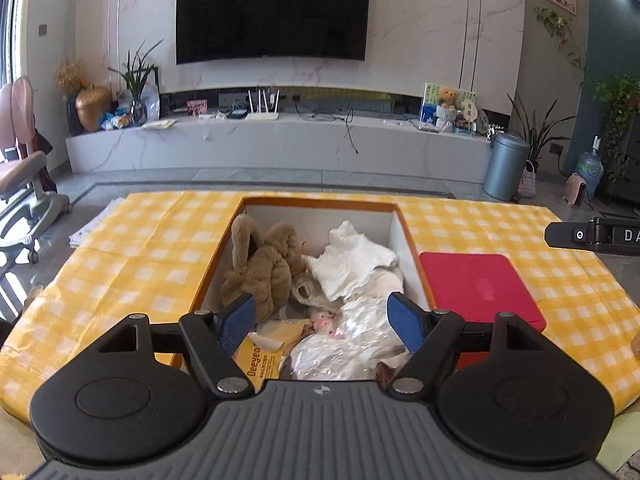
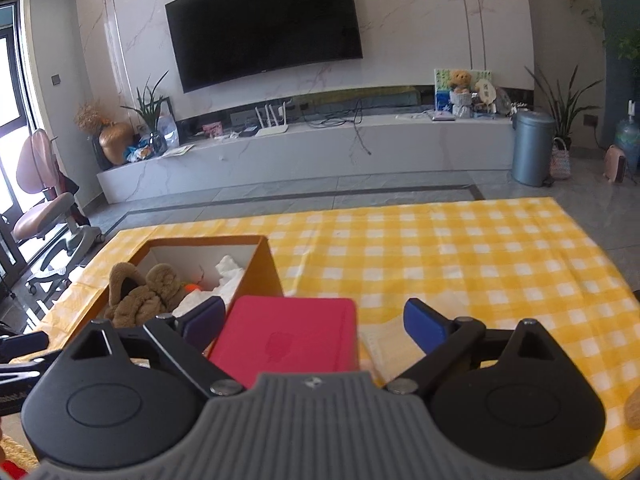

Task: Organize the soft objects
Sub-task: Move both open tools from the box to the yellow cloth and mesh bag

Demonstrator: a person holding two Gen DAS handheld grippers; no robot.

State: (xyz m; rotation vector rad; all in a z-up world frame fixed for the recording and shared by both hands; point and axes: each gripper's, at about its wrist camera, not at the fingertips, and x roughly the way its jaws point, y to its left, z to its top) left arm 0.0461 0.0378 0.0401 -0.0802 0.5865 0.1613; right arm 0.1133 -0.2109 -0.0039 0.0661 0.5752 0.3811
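Note:
An orange box (image 1: 412, 240) with white inner walls stands open on the yellow checked tablecloth (image 1: 152, 240). Inside lie a brown plush toy (image 1: 264, 268), a crumpled white cloth (image 1: 356, 260), a clear plastic-wrapped bundle (image 1: 352, 340) and a yellow packet (image 1: 260, 360). My left gripper (image 1: 320, 304) hangs open above the near end of the box, nothing between its blue pads. A flat red case (image 2: 288, 336) lies right of the box (image 2: 264, 264). My right gripper (image 2: 314, 316) is open above the case, its pads clear of it. The plush toy (image 2: 140, 296) shows in the right wrist view too.
A pale folded sheet (image 2: 380, 344) lies beside the red case. A brown object (image 2: 634, 408) peeks in at the right edge. Beyond the table are grey floor, a TV bench (image 1: 280, 140), a grey bin (image 1: 506, 164) and a pink chair (image 1: 24, 172) at left.

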